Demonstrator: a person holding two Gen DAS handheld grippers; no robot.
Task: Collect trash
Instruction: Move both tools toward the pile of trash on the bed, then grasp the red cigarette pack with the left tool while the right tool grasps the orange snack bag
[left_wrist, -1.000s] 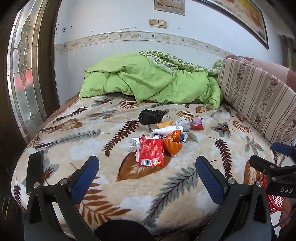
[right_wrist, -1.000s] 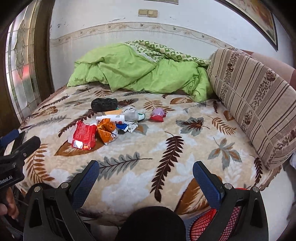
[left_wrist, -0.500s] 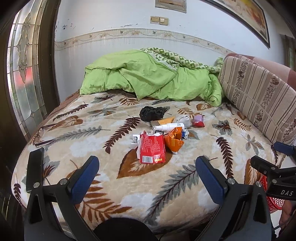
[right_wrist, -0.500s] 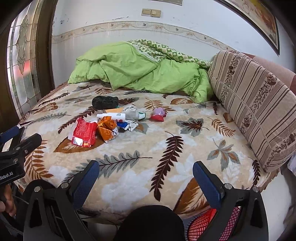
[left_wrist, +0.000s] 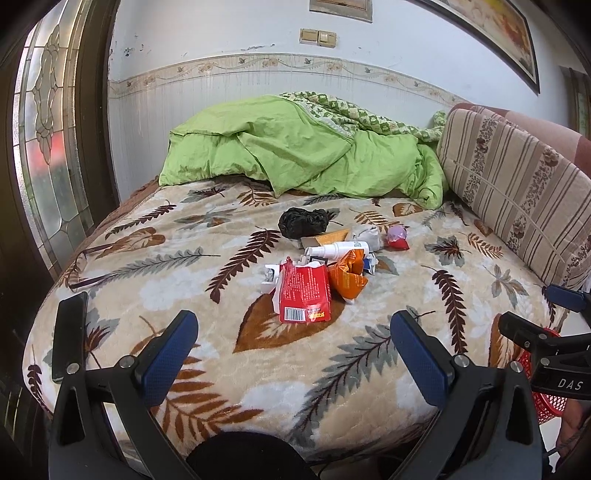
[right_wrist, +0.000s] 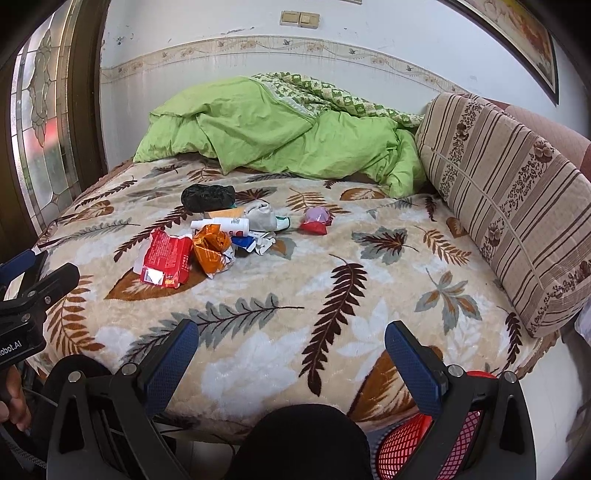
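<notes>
A pile of trash lies mid-bed: a red packet (left_wrist: 303, 293) (right_wrist: 167, 257), an orange wrapper (left_wrist: 347, 278) (right_wrist: 213, 248), a white bottle (left_wrist: 338, 248) (right_wrist: 221, 223), a black bag (left_wrist: 303, 221) (right_wrist: 208, 196) and a small red and purple wrapper (left_wrist: 398, 237) (right_wrist: 316, 220). My left gripper (left_wrist: 293, 352) is open and empty, held off the bed's near edge in front of the pile. My right gripper (right_wrist: 291, 356) is open and empty, to the right of the pile. A red mesh basket (right_wrist: 424, 450) (left_wrist: 543, 387) sits low by the bed under the right gripper.
The bed's leaf-patterned blanket (left_wrist: 177, 273) (right_wrist: 369, 295) carries a green duvet (left_wrist: 295, 155) (right_wrist: 277, 125) at the back. A striped cushion (left_wrist: 517, 195) (right_wrist: 509, 206) lines the right side. A glass door (left_wrist: 44, 147) stands at the left.
Both grippers have risen and tilted slightly, so the bed sits lower in both views. The jaws stay open. The trash has not moved.
</notes>
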